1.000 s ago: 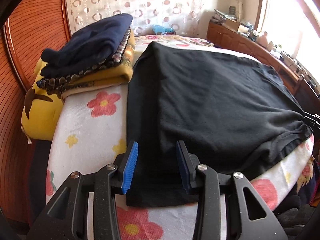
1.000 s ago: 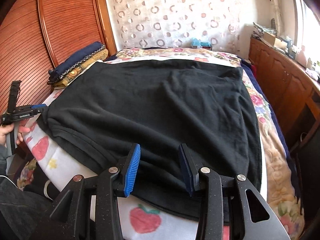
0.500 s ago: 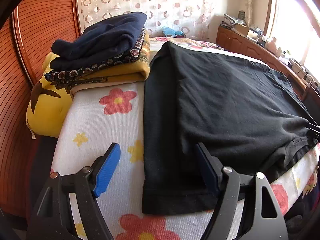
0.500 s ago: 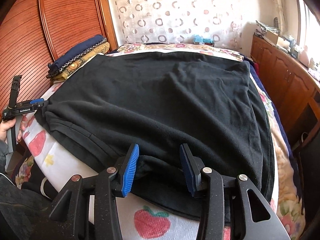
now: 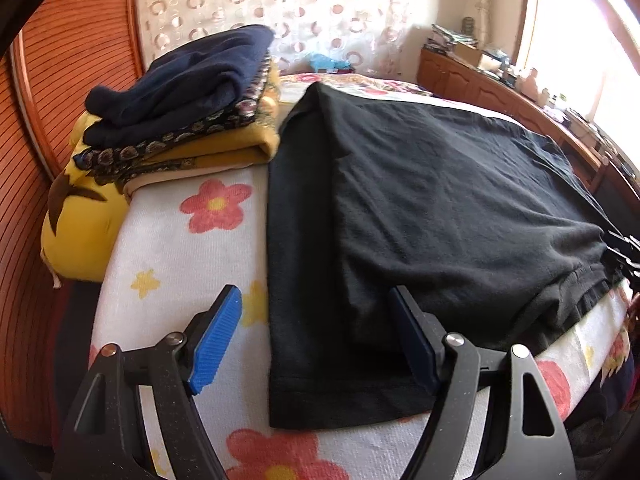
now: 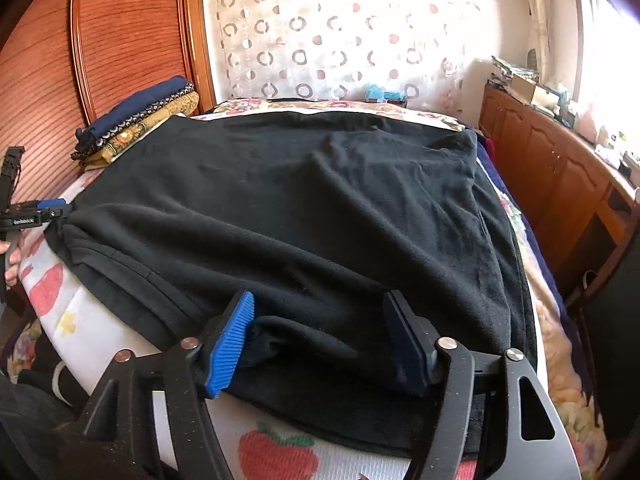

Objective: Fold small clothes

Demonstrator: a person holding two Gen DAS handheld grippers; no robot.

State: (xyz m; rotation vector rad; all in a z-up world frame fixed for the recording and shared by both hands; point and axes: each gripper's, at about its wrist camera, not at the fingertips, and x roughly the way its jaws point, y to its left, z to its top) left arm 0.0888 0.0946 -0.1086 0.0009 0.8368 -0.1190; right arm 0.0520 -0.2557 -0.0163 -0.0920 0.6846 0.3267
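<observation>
Both grippers, left (image 5: 316,340) and right (image 6: 320,344), just released; black garment (image 6: 300,208) lies flat, hem toward them.

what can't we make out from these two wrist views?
- Black garment: its type; the left wrist view's right edge cuts it off, and folds hide the underside.
- Folded stack: item count; layers overlap.
- Clutter on the sideboard: too small and washed out by window glare.
- Person: only fingers show at the right wrist view's left edge.
</observation>
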